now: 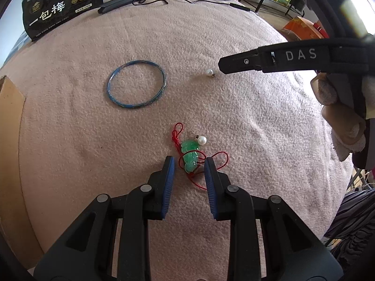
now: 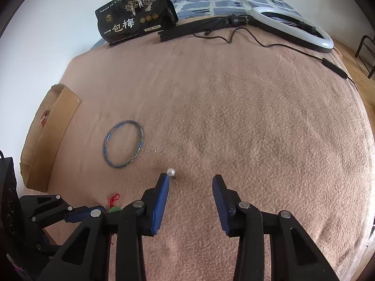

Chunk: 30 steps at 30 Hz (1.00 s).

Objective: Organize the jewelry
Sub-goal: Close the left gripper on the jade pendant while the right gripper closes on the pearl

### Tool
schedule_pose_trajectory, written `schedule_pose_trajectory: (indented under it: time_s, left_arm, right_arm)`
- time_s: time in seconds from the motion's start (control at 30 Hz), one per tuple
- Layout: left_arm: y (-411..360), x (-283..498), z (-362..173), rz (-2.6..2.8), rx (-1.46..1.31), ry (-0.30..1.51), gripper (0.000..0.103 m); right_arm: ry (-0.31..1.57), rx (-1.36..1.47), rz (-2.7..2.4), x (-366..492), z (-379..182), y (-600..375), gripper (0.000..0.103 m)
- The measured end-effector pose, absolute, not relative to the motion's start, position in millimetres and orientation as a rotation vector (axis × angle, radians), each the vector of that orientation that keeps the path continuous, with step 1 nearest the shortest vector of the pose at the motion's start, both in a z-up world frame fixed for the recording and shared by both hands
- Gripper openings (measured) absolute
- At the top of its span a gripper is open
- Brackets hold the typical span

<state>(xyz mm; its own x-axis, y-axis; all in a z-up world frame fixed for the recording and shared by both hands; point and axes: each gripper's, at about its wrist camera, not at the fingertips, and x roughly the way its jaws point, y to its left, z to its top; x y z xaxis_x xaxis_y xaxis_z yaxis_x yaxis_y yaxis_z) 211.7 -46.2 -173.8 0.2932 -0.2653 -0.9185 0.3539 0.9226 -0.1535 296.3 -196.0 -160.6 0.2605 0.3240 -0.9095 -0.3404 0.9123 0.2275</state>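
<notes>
- Left tool (image 1: 189, 162): jaws partly parted, straddling the green leaf pendant (image 1: 191, 155) on its red cord (image 1: 216, 159). The blue pads (image 1: 169, 182) stand either side of the pendant's near end; whether they press it I cannot tell.
- A white pearl earring (image 1: 202, 140) lies touching the pendant's far tip, at about 1 o'clock from it.
- Right tool (image 2: 191, 179): jaws open, nothing between them. A second pearl earring (image 2: 170, 172) lies just off the tip of its left finger (image 2: 161, 196), outside the gap.
- In the left wrist view that second pearl sits at 1 o'clock from the pendant, well apart, with the right tool's finger tip just beside it.
- Blue bangle (image 1: 137, 84) lies flat at 11 o'clock from the pendant, apart from everything.
- All rest on a pink blanket (image 1: 234, 117).
- A cardboard box (image 2: 46, 138) stands at the blanket's 9 o'clock edge.
- Far at 12 o'clock: a black snack bag (image 2: 133, 21), a ring light (image 2: 293, 25) and its cable (image 2: 281, 46).
</notes>
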Motion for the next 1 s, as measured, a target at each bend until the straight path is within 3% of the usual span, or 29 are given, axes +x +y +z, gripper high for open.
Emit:
schedule_pose_trajectory:
  time_s: [0.17, 0.3, 1.0]
  left_arm:
    - [-46, 215, -177, -0.393, 0.084, 1.209, 0.023]
    - [-45, 218, -180, -0.375, 0.091, 1.206, 0.013]
    - [-33, 218, -179, -0.343, 0.09, 1.192, 0.012]
  right_arm:
    - [1.236, -0.042, 0.464, 297, -165, -188, 0.039]
    - [1.244, -0.055, 0.46, 299, -172, -186, 0.038]
    - [1.181, -0.239, 0.448, 292, -178, -159, 0.027]
